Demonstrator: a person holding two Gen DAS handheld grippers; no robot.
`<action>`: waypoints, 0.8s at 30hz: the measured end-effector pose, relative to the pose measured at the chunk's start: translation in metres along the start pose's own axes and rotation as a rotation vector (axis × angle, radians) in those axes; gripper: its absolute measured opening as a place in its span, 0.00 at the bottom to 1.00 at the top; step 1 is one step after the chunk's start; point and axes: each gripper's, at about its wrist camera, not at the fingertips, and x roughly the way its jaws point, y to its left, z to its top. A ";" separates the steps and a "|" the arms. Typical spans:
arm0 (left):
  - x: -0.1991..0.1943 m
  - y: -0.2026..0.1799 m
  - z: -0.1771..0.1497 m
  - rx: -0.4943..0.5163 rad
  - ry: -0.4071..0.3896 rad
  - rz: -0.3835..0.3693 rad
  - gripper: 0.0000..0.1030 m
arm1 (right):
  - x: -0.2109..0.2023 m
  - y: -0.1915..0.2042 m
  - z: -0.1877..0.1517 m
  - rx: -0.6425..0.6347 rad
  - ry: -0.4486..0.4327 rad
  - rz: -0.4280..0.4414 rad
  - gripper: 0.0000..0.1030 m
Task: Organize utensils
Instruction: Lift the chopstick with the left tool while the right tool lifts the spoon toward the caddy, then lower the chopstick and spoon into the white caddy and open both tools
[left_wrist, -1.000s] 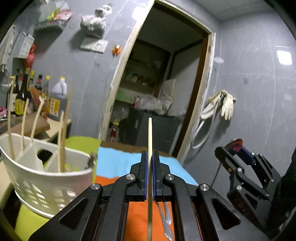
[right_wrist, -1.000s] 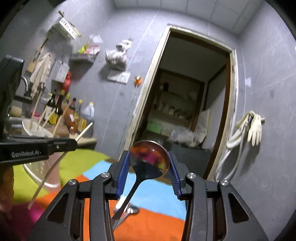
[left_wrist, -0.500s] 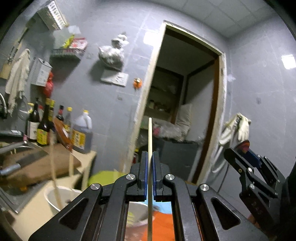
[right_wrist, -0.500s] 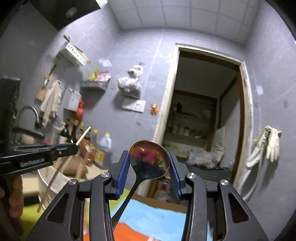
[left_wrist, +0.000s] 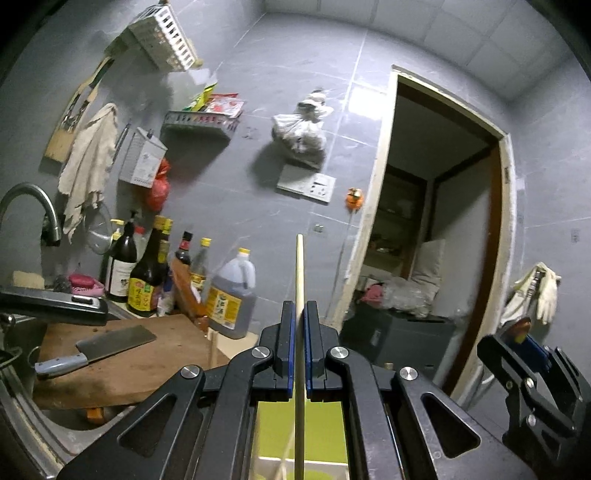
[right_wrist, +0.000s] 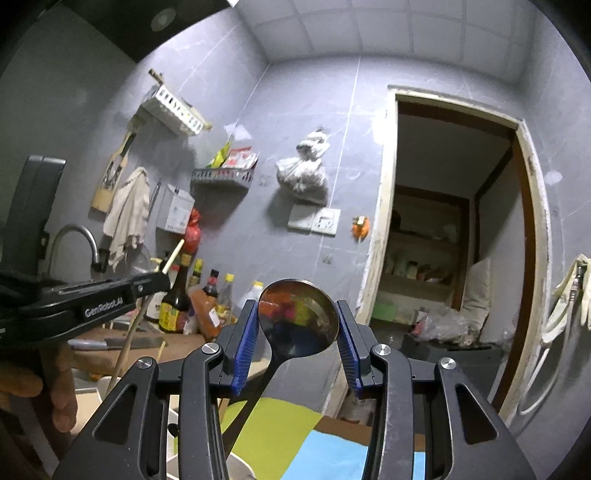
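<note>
Utensils are both in hand, clear of the table: a chopstick (left_wrist: 300, 280) stands upright, clamped between the closed fingers of the left gripper (left_wrist: 300, 354), and a metal spoon (right_wrist: 298, 319) sits with its bowl pinched across its width by the right gripper (right_wrist: 298, 332), handle hanging down and toward the camera. Judged purpose: each hold keeps the long end pointing down, so the piece can be lowered end-first into the white holder (right_wrist: 236, 469), of which only an edge shows below the fingers in the right view. Compared with a second ago, both views have swung from the coloured mat (right_wrist: 332, 454) and holder up toward the grey wall, the bottles (left_wrist: 147, 280) and the cutting board (left_wrist: 122, 365) with its cleaver (left_wrist: 96, 349); the holder has nearly left both views. Grips are unchanged.
</note>
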 end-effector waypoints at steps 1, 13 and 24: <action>0.004 0.002 -0.002 -0.003 0.001 0.009 0.02 | 0.003 0.001 -0.004 -0.002 0.009 -0.001 0.37; 0.016 0.015 -0.021 -0.013 -0.015 0.088 0.02 | 0.026 0.015 -0.042 -0.008 0.124 0.022 0.37; 0.005 0.009 -0.050 0.008 0.052 0.084 0.02 | 0.024 0.019 -0.062 0.018 0.196 0.084 0.38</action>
